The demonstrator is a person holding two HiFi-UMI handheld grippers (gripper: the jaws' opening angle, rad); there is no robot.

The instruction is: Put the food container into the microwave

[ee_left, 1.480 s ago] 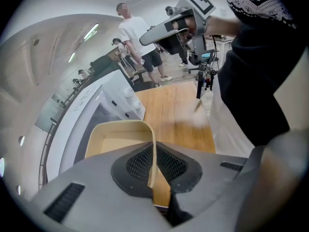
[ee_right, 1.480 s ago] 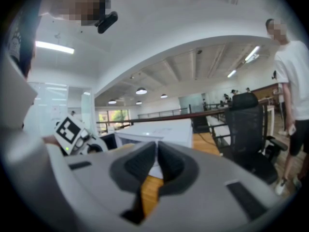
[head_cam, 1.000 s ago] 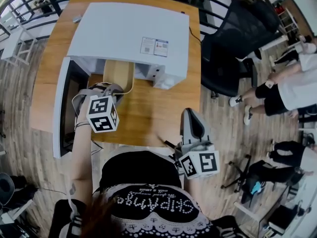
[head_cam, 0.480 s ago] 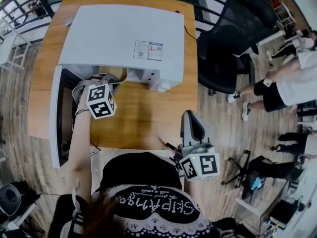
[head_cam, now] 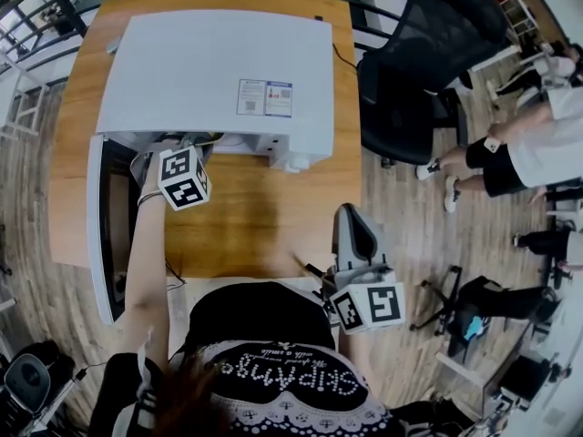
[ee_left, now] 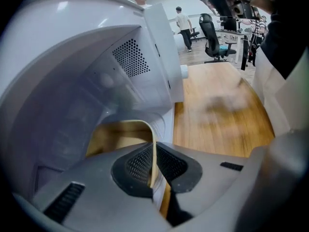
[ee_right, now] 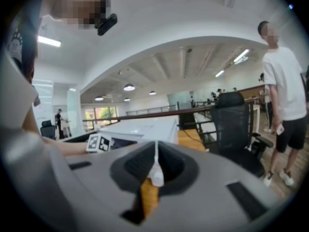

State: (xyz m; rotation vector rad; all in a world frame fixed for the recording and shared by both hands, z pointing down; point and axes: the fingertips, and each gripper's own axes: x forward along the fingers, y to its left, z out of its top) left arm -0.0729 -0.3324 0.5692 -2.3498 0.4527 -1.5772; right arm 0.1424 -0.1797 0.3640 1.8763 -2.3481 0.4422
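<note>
The white microwave stands on the wooden table with its door swung open to the left. My left gripper reaches into the opening. In the left gripper view it is shut on the thin rim of the tan food container, which sits inside the microwave's cavity. The microwave's top hides the container in the head view. My right gripper hovers near the table's front edge, shut and holding nothing.
A black office chair stands right of the table. People stand further right on the wooden floor. Bare tabletop lies in front of the microwave, between the two grippers.
My left gripper has moved forward and down into the microwave with the container, which has slid out of sight under the microwave's top. The right gripper has stayed put.
</note>
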